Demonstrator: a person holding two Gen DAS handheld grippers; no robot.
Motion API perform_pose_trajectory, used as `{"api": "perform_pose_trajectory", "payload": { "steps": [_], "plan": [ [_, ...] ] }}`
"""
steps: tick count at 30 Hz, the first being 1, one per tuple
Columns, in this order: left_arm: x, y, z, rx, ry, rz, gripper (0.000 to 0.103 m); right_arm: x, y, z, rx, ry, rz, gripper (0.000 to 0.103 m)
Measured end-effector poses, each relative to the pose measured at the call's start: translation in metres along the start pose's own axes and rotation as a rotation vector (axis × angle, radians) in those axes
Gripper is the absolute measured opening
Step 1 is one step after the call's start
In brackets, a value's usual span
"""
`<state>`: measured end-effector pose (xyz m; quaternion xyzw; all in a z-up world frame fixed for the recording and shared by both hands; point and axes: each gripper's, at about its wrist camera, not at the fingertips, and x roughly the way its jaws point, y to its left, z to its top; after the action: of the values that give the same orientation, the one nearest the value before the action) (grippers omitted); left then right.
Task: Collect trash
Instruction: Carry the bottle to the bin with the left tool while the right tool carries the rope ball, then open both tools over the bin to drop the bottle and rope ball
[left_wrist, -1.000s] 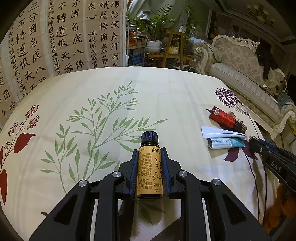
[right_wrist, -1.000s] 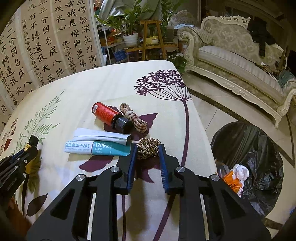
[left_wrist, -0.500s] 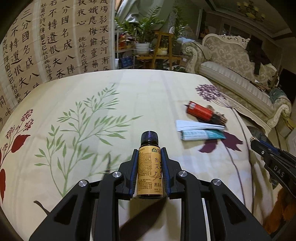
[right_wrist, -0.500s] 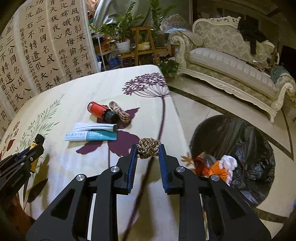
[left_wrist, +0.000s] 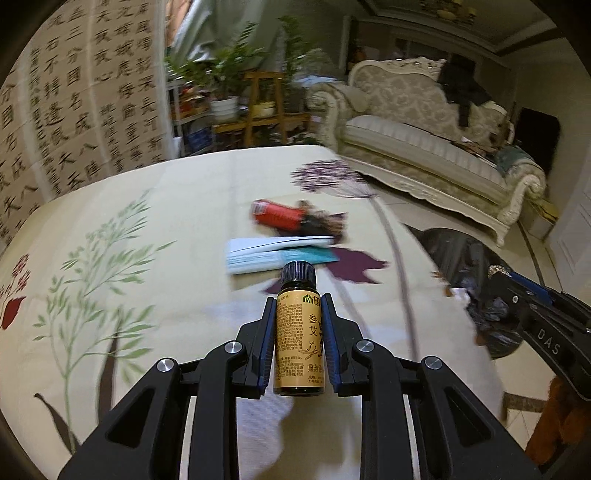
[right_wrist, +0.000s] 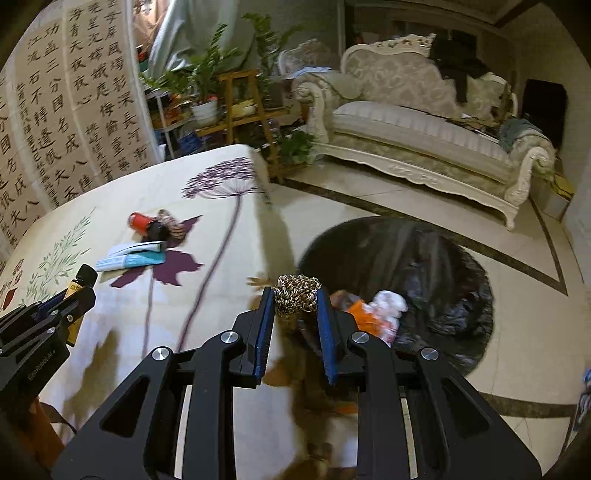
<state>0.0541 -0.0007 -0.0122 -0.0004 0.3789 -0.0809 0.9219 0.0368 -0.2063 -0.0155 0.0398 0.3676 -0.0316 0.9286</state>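
My left gripper (left_wrist: 298, 299) is shut on a small brown bottle (left_wrist: 298, 332) with a black cap and yellow label, held above the floral tablecloth (left_wrist: 147, 229). My right gripper (right_wrist: 295, 295) is shut on a knotted wad of brown-and-cream cord (right_wrist: 296, 298), at the table's right edge, next to the black trash bag (right_wrist: 424, 266) on the floor. In the bag lie orange and white scraps (right_wrist: 376, 310). On the table remain a red bottle (right_wrist: 142, 221), a coil of cord (right_wrist: 171, 225) and a white-and-teal tube (right_wrist: 129, 258). The left gripper (right_wrist: 75, 291) also shows in the right wrist view.
A cream sofa (right_wrist: 424, 122) stands across the tiled floor (right_wrist: 517, 314). Potted plants on a wooden stand (right_wrist: 240, 107) and a calligraphy screen (right_wrist: 55, 110) lie behind the table. The right gripper (left_wrist: 517, 284) shows at the right in the left wrist view, over the bag (left_wrist: 458, 251).
Both grippers have swept to the right across the table with their loads still gripped. The right one has gone from over the tablecloth to its edge beside the trash bag.
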Motion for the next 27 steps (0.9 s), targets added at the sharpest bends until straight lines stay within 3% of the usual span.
{"api": "perform_pose_trajectory", "payload": {
  "steps": [12,27],
  "plan": [
    [0.019,-0.080,0.015,0.127,-0.019,-0.092,0.025,0.000,-0.061,-0.004,0.095,-0.011,-0.073,0.023],
    [0.058,-0.133,0.025,0.216,0.024,-0.081,0.025,0.022,-0.090,0.001,0.137,0.001,-0.093,0.023]
  ]
}}
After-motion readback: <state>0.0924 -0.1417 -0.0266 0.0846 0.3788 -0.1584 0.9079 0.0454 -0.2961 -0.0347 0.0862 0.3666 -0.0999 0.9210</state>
